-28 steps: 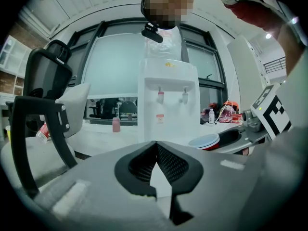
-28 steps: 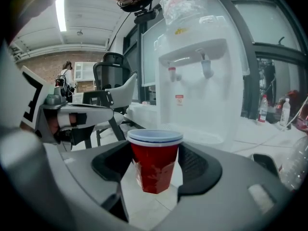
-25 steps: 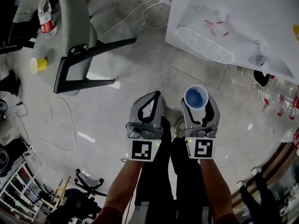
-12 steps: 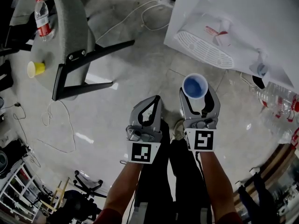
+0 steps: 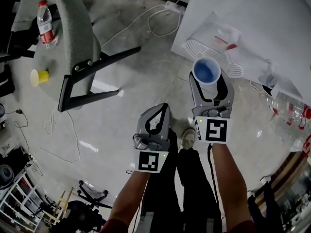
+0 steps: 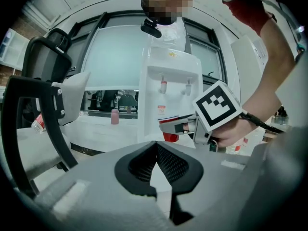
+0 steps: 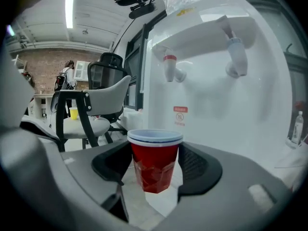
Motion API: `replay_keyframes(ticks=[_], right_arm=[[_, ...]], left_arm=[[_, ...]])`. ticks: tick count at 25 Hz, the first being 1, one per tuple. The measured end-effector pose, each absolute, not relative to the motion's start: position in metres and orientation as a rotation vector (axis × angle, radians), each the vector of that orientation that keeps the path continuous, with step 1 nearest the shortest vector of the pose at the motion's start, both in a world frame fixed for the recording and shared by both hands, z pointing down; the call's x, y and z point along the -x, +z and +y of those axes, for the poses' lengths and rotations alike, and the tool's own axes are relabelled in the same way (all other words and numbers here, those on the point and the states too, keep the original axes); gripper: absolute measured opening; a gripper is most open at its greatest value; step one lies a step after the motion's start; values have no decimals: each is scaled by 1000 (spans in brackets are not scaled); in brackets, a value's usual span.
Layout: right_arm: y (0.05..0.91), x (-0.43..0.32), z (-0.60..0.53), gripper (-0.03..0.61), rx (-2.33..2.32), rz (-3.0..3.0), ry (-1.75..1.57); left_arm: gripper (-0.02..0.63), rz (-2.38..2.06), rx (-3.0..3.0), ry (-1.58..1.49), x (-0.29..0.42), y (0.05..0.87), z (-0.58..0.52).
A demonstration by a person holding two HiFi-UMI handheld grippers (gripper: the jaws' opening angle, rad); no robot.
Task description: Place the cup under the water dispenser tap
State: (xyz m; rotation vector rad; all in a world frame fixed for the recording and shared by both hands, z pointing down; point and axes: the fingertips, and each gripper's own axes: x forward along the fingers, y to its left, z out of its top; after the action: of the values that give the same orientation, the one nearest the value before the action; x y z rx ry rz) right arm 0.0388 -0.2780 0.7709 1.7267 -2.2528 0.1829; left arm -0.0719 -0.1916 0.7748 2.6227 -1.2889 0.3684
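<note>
A red cup with a white rim and blue inside (image 5: 206, 72) stands upright between the jaws of my right gripper (image 5: 209, 83), which is shut on it. In the right gripper view the cup (image 7: 155, 160) is a little short of the white water dispenser (image 7: 216, 105), below and in front of its red tap (image 7: 169, 66) and blue tap (image 7: 236, 57). From above, the cup is just short of the dispenser's drip tray (image 5: 214, 50). My left gripper (image 5: 158, 111) hangs back to the left, shut and empty, its tips meeting (image 6: 156, 146).
A grey chair (image 5: 73, 38) stands at the left, beside a table with a water bottle (image 5: 44, 18) and a yellow cup (image 5: 39, 76). White cables (image 5: 141, 18) run over the floor. Clear bottles (image 5: 291, 110) lie right of the dispenser.
My right gripper has carried the cup forward toward the dispenser, to the edge of the drip tray. The left gripper has stayed about where it was.
</note>
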Motion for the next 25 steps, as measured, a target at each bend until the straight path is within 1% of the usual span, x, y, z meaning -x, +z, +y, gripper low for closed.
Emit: replay_keyframes(ticks=[11,21,24,25], right_arm=[[778,-56,-318,297,-1824,-2215,207],[792,-52,-322,298,-1838,-2198,185],[793,-52,-324,307,-1838,-2190,204],[794,-52,-324,322,-1837,-2188,217]], left_arm=[[-2,-1248,-2647,405,72,778,-188],[-3,-1211,-2658,430,69,786,-184],[-2,-1200,-2664,450,69,787,-182],[-2,-1201,-2665,449,69,787,-182]])
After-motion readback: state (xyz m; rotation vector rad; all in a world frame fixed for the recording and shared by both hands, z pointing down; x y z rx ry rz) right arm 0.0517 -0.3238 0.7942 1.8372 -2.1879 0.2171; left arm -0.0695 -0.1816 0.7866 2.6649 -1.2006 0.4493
